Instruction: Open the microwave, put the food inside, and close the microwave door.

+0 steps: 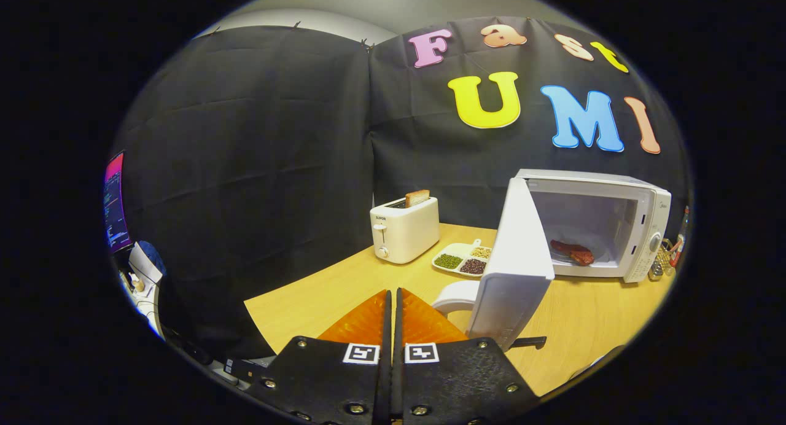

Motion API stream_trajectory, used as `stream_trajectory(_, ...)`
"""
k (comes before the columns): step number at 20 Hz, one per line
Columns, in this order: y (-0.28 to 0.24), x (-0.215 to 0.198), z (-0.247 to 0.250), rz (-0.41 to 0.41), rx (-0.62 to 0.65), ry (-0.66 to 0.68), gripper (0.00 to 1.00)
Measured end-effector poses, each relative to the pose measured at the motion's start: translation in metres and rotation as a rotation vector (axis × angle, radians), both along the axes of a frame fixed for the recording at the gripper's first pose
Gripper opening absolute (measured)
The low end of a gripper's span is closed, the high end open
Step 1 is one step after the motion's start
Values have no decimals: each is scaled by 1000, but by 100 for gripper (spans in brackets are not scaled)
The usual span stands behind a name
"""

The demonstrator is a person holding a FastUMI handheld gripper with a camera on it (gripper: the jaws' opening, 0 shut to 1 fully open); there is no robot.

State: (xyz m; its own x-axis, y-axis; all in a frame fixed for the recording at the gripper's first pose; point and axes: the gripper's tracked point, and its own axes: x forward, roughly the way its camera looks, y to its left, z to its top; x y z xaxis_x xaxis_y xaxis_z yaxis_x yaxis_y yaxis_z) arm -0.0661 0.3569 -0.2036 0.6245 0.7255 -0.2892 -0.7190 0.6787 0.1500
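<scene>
A white microwave (614, 228) stands on the wooden table (344, 290), off to the right beyond my fingers. Its door (516, 265) hangs wide open, swung out toward me, just right of my fingertips. Inside the cavity lies a reddish piece of food (572, 252). My gripper (393, 293) is shut, its two fingers pressed together with nothing between them, held over the table's near edge to the left of the door.
A white toaster (405, 230) with a slice of bread (417, 198) stands beyond the fingers. A divided white dish (462, 258) of beans sits between toaster and microwave. A white bowl (455, 299) peeks out behind the door. Bottles (670, 253) stand right of the microwave.
</scene>
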Motion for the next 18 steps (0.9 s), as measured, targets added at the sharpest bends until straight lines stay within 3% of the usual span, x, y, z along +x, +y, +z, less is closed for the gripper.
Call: stream_trajectory(18,-131,84,-6,-234,-68,30,1)
